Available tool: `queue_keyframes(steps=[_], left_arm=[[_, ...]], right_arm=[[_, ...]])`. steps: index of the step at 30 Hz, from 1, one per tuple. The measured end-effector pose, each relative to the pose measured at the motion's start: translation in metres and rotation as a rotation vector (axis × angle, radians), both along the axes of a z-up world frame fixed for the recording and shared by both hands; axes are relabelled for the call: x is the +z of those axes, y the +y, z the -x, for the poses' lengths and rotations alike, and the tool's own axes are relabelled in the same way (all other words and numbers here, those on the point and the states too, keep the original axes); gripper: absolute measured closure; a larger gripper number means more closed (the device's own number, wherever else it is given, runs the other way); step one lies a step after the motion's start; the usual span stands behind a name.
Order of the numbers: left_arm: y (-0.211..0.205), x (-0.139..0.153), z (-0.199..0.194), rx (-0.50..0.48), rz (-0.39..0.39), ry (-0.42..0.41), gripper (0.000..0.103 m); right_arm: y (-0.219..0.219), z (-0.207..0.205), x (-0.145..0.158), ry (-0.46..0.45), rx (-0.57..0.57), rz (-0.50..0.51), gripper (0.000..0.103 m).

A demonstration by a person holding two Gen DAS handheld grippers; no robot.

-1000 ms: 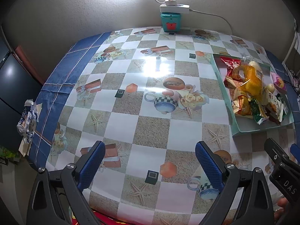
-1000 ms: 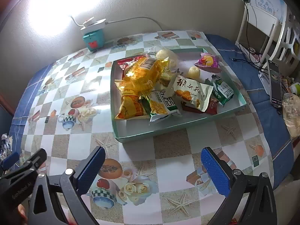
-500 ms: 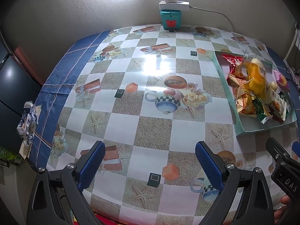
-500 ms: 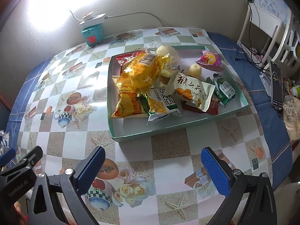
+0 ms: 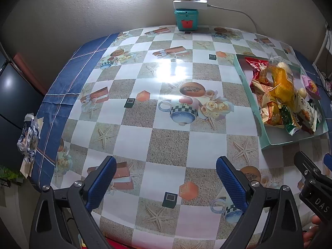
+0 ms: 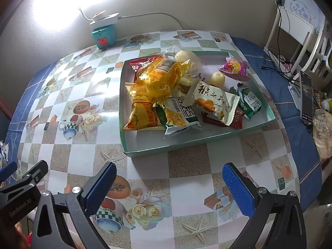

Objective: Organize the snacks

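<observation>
A shallow green tray (image 6: 186,144) (image 5: 249,95) sits on the patterned tablecloth, heaped with several snack packets. On top lies a clear yellow bag (image 6: 159,76) (image 5: 283,85); a white-and-green corn packet (image 6: 180,116), a silver pastry packet (image 6: 215,101) and a pink packet (image 6: 234,67) lie around it. My right gripper (image 6: 169,176) hangs open near the table's front edge, short of the tray, with nothing between its fingers. Left of the tray, over bare cloth, my left gripper (image 5: 165,170) is open and holds nothing.
A teal box (image 5: 186,21) with a white power strip on it stands against the back wall. A phone (image 6: 306,97) and a plastic bag (image 6: 323,132) lie on the blue cloth at the right. A crumpled wrapper (image 5: 29,132) hangs at the table's left edge.
Both grippers have pulled back and up slightly, so the tray looks a bit farther off. Nothing was gripped or released.
</observation>
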State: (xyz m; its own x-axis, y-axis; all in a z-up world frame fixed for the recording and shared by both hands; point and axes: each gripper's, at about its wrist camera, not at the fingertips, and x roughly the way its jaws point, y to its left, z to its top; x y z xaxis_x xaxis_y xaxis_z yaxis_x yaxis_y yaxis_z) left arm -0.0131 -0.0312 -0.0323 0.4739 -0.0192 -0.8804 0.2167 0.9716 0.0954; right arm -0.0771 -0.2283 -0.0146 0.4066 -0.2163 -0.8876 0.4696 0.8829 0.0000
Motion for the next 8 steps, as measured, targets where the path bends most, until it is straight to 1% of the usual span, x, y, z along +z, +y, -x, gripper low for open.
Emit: queue_keyframes(steps=[5,8], left_arm=[[0.0015,0.0028,0.0015,-0.001,0.013,-0.016,0.006],[0.0006,0.0025,0.0011,-0.008,0.020,-0.010,0.006]], right_arm=[[-0.0012,0.0001,-0.0003,0.001,-0.004,-0.002,0.000],[-0.0016,0.0001,-0.0006,0.002,-0.005,-0.004,0.000]])
